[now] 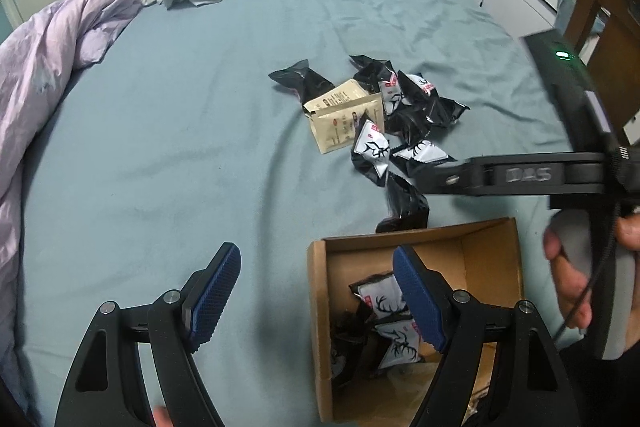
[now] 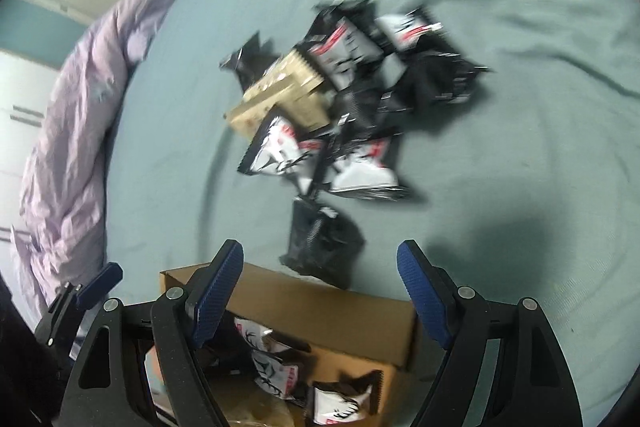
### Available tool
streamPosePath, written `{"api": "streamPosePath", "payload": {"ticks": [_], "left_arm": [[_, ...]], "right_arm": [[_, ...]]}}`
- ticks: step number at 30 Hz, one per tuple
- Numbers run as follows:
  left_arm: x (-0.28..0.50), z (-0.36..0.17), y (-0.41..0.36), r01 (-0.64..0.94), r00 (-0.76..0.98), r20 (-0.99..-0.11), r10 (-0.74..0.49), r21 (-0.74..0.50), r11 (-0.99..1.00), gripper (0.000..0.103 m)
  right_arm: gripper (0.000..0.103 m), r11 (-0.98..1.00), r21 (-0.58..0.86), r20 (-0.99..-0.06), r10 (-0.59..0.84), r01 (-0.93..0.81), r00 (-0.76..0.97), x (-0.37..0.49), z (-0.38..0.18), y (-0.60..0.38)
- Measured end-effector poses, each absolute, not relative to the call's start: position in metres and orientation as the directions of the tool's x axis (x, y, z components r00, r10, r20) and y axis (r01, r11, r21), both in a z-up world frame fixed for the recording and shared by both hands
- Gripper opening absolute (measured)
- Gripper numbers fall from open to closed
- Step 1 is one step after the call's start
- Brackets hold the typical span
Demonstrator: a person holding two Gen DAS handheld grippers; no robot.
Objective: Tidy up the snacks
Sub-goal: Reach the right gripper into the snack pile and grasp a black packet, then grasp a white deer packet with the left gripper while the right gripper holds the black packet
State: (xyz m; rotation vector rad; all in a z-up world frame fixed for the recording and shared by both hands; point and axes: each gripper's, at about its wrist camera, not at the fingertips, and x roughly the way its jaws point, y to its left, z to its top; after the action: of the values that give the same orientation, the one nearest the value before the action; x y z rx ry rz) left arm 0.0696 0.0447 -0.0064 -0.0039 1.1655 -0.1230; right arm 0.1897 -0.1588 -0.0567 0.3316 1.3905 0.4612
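Both tongs, left point(image 1: 316, 303) & right point(image 2: 320, 301), were spread w/ nothing between, above the cardboard box point(image 1: 320, 327) near the snack pile point(image 1: 384, 115) on the bed point(image 1: 160, 147).

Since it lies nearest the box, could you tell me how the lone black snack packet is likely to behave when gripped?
The black snack packet looks crinkled and puffy, so it will probably crush and flex rather than stay stiff. Its glossy film may slip on the pads. Lying on the soft bed sheet, it will likely sink if pressed.

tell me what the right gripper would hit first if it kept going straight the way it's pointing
Probably the lone black snack packet lying on the bedsheet just beyond the cardboard box. The right gripper is open and empty; the frame is blurred, so depth is uncertain.
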Motion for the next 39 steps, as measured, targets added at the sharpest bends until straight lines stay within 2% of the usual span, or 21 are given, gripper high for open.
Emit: {"api": "streamPosePath", "payload": {"ticks": [6, 7, 10, 15, 21, 30, 34, 39], "left_arm": [[0.074, -0.011, 0.048, 0.078, 0.373, -0.922, -0.102, -0.079, 0.994, 0.079], [0.074, -0.012, 0.049, 0.076, 0.37, -0.923, -0.103, -0.08, 0.994, 0.079], [0.076, -0.013, 0.048, 0.076, 0.368, -0.924, -0.101, -0.078, 0.994, 0.079], [0.077, -0.017, 0.045, 0.077, 0.376, -0.924, -0.064, -0.037, 0.996, 0.079], [0.073, -0.021, 0.047, 0.071, 0.382, -0.923, -0.052, -0.027, 0.997, 0.079], [0.084, -0.014, 0.029, 0.125, 0.441, -0.896, -0.05, 0.006, 0.992, 0.079], [0.112, -0.017, 0.01, 0.179, 0.405, -0.911, -0.083, -0.011, 0.984, 0.08], [0.159, -0.043, -0.016, 0.173, 0.331, -0.942, -0.062, -0.003, 0.985, 0.08]], "right_arm": [[0.079, 0.902, 0.42, -0.907, 0.42, -0.1, -0.02, 0.208, -0.088, -0.134], [0.074, 0.902, 0.421, -0.907, 0.42, -0.097, -0.028, 0.209, -0.09, -0.132], [0.036, 0.908, 0.406, -0.914, 0.402, -0.105, -0.052, 0.211, -0.096, -0.127], [0.035, 0.898, 0.437, -0.899, 0.438, -0.05, 0.0, 0.212, -0.092, -0.14], [0.034, 0.828, 0.556, -0.809, 0.559, -0.069, 0.181, 0.182, -0.037, -0.179], [0.035, 0.84, 0.541, -0.744, 0.494, -0.027, 0.451, 0.093, 0.012, -0.238], [0.035, 0.843, 0.539, -0.721, 0.462, -0.002, 0.516, 0.05, 0.011, -0.267], [0.035, 0.817, 0.574, -0.707, 0.455, 0.063, 0.541, 0.007, 0.0, -0.295]]}}
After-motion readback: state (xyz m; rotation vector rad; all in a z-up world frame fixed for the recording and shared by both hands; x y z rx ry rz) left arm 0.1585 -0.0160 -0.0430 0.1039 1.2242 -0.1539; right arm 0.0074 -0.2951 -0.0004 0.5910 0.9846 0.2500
